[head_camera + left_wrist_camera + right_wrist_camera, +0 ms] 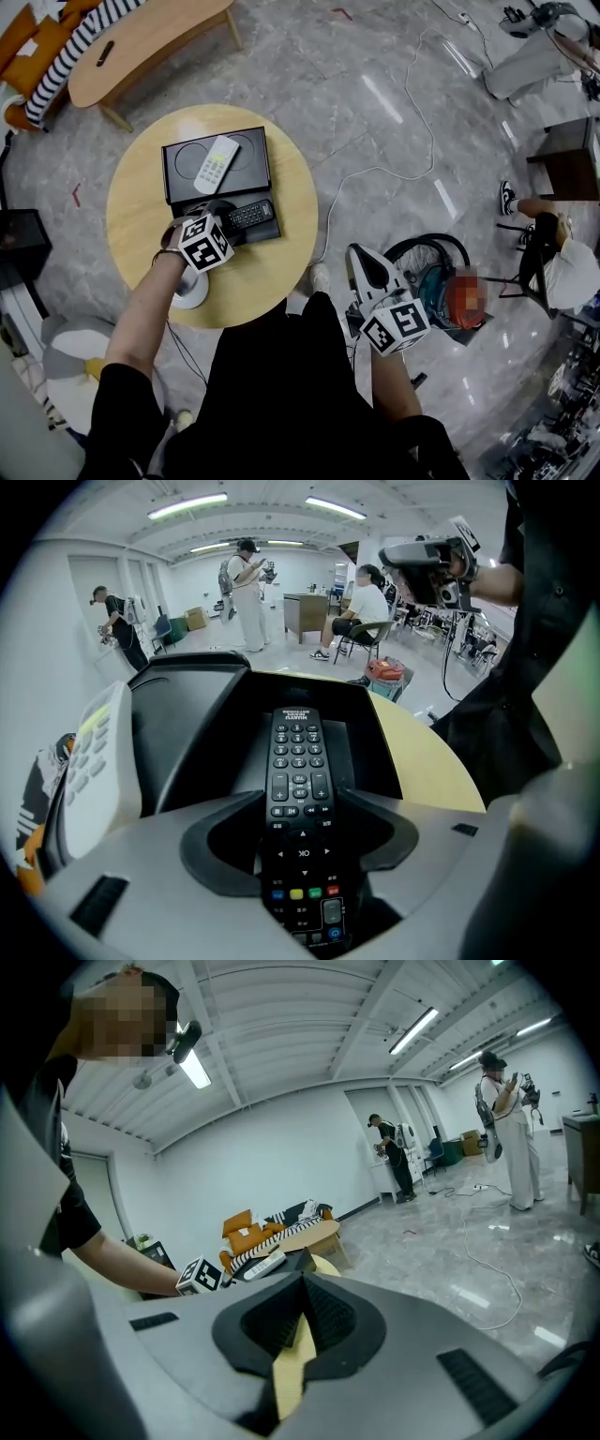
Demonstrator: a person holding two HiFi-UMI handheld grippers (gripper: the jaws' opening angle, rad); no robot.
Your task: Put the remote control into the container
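Observation:
A black remote control [249, 216] [298, 757] lies lengthwise between the jaws of my left gripper [228, 223] [302, 806], which press on its two sides. Its far end reaches over the front part of the black container [178, 178] [187, 719] on the round wooden table [141, 225] [427, 761]. A white remote control [217, 164] [94, 761] rests tilted on the container's back part. My right gripper [361, 264] [302, 1283] hangs off the table to the right, over the floor, with its tips together and nothing between them.
A white round object [190, 289] sits on the table under my left forearm. An oval wooden coffee table [141, 42] stands at the upper left. A white cable [412, 159] snakes over the floor, and a seated person [562, 262] is at the right.

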